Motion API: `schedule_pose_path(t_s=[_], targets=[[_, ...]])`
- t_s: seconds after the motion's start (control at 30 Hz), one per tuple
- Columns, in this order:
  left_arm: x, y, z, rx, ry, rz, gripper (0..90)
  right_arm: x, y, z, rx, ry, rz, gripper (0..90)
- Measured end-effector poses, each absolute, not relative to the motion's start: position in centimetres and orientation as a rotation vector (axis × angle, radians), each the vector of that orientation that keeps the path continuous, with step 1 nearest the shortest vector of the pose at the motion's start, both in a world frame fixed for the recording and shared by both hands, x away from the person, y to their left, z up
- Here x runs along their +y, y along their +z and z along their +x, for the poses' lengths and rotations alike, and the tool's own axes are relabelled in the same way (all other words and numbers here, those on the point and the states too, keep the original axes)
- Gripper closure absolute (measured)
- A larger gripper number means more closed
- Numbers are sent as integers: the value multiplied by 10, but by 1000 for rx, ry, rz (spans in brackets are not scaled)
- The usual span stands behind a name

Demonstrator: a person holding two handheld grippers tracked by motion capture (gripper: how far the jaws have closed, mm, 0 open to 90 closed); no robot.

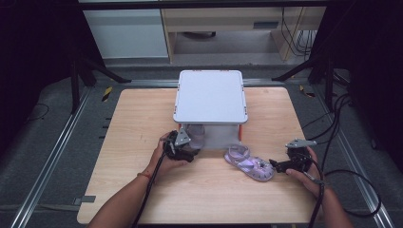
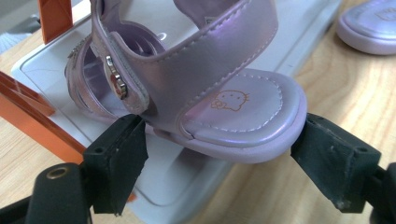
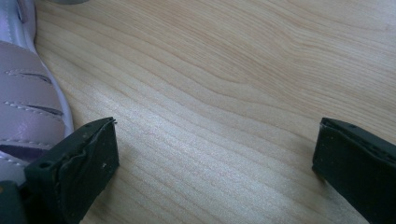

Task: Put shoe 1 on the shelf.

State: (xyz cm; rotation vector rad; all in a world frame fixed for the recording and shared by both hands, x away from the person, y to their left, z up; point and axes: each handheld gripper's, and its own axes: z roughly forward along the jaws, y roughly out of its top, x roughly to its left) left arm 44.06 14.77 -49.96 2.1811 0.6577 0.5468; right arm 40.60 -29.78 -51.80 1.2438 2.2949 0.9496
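My left gripper (image 2: 219,154) has its 2 black jaws spread either side of the heel of a small lilac strappy sandal (image 2: 196,88) lying on the lower tray of the white 2-tier rack with orange posts (image 1: 210,97) — straddling it, not clamped. I judge this the pick-up step; next calls for closing squarely on the heel. Its long axis runs away from me, toe into the rack. The matching lilac sandal (image 1: 249,163) lies on the pale wooden table (image 1: 214,194), toe toward my right gripper (image 1: 279,165) — open, holding nothing.

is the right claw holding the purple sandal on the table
No, the right claw is open over bare wood, with the shiny purple strappy sandal beside one jaw.
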Motion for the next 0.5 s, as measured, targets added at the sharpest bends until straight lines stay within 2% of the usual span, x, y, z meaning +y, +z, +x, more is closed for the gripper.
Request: schedule_pose_path(t_s=[0.13,0.27,0.5], targets=[[149,-497,440,660,536,2187,184,-298,-518,406,2296,950,1243,5],[155,-493,438,650,493,2174,114,-298,-518,406,2297,951,1241,5],[157,-499,437,620,487,2234,96,-298,-518,406,2298,951,1241,5]])
